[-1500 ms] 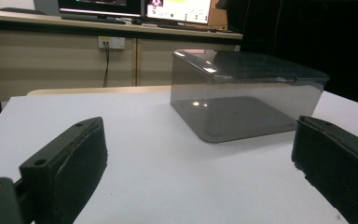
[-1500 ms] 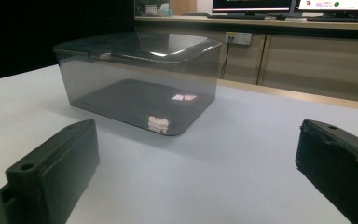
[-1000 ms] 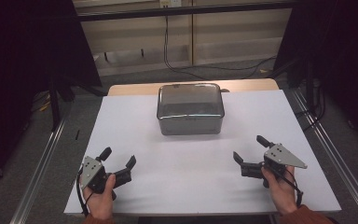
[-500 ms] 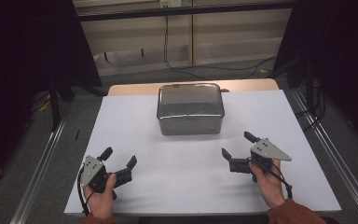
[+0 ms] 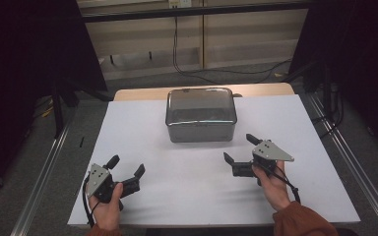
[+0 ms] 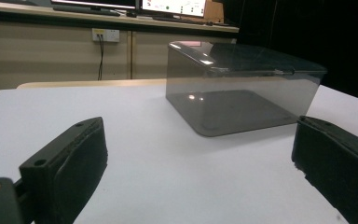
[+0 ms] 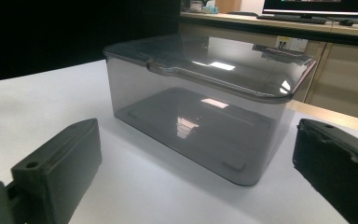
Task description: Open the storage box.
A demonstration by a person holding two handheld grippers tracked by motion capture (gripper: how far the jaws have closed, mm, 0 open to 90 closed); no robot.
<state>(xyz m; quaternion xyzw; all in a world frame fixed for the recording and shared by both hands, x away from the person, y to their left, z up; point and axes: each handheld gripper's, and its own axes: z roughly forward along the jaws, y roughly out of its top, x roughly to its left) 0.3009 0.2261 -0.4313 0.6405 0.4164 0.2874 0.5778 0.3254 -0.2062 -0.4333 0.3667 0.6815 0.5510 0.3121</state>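
Observation:
A smoky transparent plastic box (image 5: 201,115) with its lid shut stands at the back middle of the white table top (image 5: 142,128). Nothing shows inside it. My left gripper (image 5: 126,165) rests near the front left, open, its jaws wide apart and pointing toward the box (image 6: 242,88), which is well ahead. My right gripper (image 5: 238,147) is open too, a short way in front of the box's right corner. In the right gripper view the box (image 7: 200,102) is close between the two black fingers (image 7: 60,163), untouched.
A wooden strip (image 5: 261,90) runs behind the white top. Metal rails (image 5: 344,152) flank the table on both sides. Cables (image 5: 177,54) hang down to the floor behind. A desk with monitors (image 6: 172,7) stands beyond.
My right gripper has moved left and forward, closer to the box's front right corner. The left gripper and the box have stayed put.

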